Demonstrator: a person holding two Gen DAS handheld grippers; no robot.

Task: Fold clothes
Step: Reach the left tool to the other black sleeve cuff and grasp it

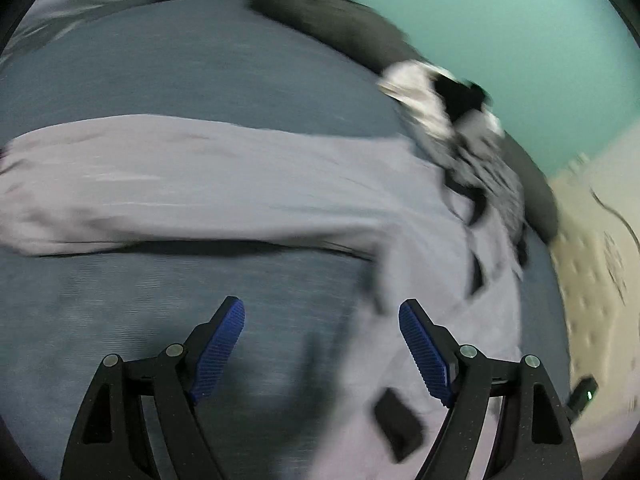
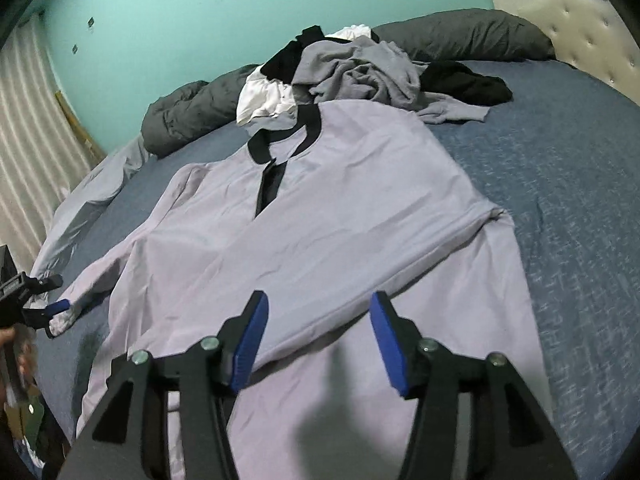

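A lilac long-sleeved shirt (image 2: 340, 184) with a black collar and placket (image 2: 272, 184) lies face up on the blue bed sheet (image 2: 560, 184). One side of the shirt is folded in, leaving a crease across its lower body. My right gripper (image 2: 319, 298) hovers open over the shirt's lower part, nothing between its pads. In the blurred left wrist view, my left gripper (image 1: 322, 306) is open above the sheet, with a lilac sleeve (image 1: 200, 184) stretched across beyond it. From the right wrist view the left gripper (image 2: 56, 292) sits at the bed's left edge beside the sleeve cuff (image 2: 64, 320).
A heap of grey, white and black clothes (image 2: 360, 68) lies past the shirt's collar. Dark grey pillows (image 2: 464, 36) line the far side below the teal wall. A tufted headboard (image 2: 580, 12) is at the right, a curtain (image 2: 28, 120) at the left.
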